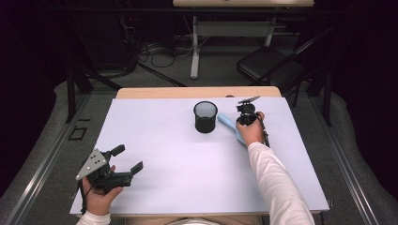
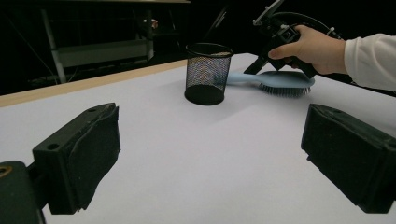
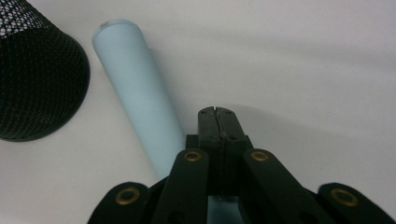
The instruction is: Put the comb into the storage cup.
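While resting low on the white counter, left fingers spread wide apart, holding nothing. Farther right, well away from them, black mesh cup standing up. Just beside the cup, light blue brush lying flat. Right fingers pressed together, empty, tips just beside the brush handle, not around it.

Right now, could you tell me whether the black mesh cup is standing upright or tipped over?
Upright: the black mesh cup stands on its base on the table, open rim facing up, beside the light blue hairbrush.
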Demonstrator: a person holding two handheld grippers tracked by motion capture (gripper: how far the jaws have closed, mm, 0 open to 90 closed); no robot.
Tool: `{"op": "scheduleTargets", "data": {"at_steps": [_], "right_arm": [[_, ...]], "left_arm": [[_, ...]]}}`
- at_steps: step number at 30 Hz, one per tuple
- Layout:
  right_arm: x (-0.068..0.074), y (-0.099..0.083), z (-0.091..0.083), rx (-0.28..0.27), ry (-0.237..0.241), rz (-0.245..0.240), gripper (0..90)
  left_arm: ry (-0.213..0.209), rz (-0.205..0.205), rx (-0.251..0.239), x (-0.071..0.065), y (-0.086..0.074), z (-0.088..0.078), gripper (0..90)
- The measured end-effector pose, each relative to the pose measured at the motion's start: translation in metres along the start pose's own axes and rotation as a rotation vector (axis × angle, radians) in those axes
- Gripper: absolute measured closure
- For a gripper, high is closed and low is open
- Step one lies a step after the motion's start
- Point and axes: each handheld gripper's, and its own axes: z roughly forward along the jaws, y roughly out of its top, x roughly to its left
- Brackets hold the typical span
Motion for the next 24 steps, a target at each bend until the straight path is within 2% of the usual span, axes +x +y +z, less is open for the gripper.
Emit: {"op": "scheduleTargets", "data": {"at_steps": [7,24], "right_arm": [[-0.005,-0.004,-0.001,0.007,0.002,0.011,90.0],[-0.008,-0.014,-0.006,0.006,0.033,-0.018,90.0]], "left_arm": [[0.001,0.000,-0.001,0.000,0.000,0.000,4.8],[0.002,0.000,-0.004,0.000,0.000,0.000,4.8]]}}
